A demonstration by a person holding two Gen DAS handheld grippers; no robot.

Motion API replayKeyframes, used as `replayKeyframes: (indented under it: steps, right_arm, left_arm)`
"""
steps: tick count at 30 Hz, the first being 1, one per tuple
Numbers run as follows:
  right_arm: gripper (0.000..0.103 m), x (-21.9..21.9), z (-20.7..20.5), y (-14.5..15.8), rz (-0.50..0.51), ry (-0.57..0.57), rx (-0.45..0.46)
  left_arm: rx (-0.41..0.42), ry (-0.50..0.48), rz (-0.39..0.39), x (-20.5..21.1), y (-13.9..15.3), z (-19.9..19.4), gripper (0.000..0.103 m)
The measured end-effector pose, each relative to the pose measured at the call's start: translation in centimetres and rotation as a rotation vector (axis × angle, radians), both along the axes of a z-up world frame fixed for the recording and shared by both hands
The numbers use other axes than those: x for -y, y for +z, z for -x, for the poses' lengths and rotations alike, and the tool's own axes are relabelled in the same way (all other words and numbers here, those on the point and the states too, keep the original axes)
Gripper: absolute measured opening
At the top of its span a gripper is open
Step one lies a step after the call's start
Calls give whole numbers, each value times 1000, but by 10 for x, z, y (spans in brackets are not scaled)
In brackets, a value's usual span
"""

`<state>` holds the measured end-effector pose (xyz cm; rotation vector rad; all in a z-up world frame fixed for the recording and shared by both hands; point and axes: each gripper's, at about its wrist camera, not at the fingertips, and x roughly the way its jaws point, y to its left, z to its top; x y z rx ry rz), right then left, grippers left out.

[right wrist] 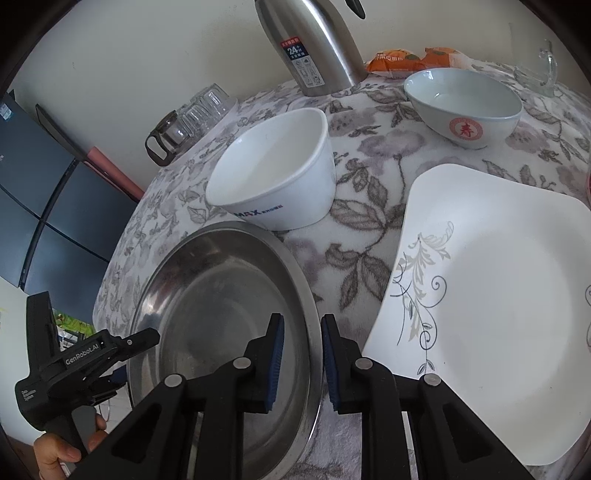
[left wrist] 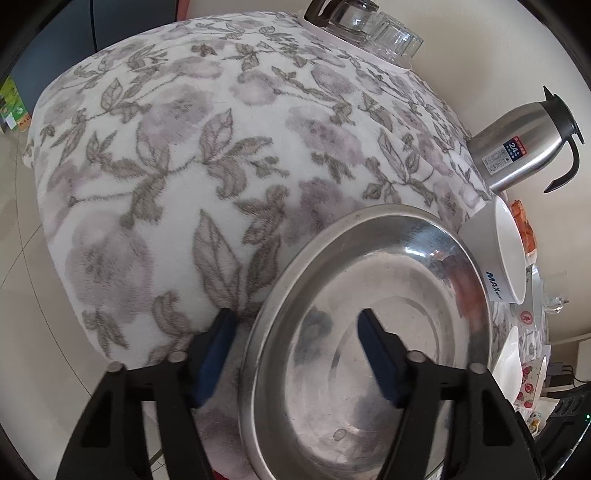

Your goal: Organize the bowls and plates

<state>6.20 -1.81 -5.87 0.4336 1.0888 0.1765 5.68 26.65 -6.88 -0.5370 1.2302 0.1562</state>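
Observation:
A large steel basin (left wrist: 369, 325) (right wrist: 221, 317) rests on the floral tablecloth. My left gripper (left wrist: 295, 350) is open, its two blue pads straddling the basin's left rim. My right gripper (right wrist: 302, 362) straddles the basin's right rim with a narrow gap; the rim passes between its pads. The left gripper's body (right wrist: 74, 365) shows at the basin's far side in the right wrist view. A white MAX bowl (right wrist: 280, 173) (left wrist: 498, 251) stands just behind the basin. A white square plate (right wrist: 495, 310) lies to the right. A pale bowl with a red emblem (right wrist: 465, 107) sits behind it.
A steel thermos jug (left wrist: 517, 147) (right wrist: 314, 44) stands at the back. Upturned glasses (left wrist: 373, 26) (right wrist: 192, 118) sit near the table's far edge. An orange snack packet (right wrist: 406, 59) and a glass piece (right wrist: 535, 70) lie behind the bowls. A dark cabinet (right wrist: 44, 206) stands left.

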Motion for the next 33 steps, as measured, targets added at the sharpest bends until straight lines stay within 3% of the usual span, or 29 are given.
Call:
replayKeyframes:
  steps: [2, 9, 19, 33]
  right_arm:
    - [22, -1, 1, 1, 11, 3, 2]
    - [22, -3, 5, 1, 28, 8, -1]
    - [21, -4, 13, 9, 52, 17, 6]
    - [21, 9, 44, 48, 71, 15, 98]
  left_arm:
    - [3, 10, 7, -2, 0, 2, 50]
    - [10, 73, 27, -16, -1, 11, 25]
    - [31, 83, 42, -16, 3, 17, 24]
    - [129, 56, 2, 0, 43, 35, 24]
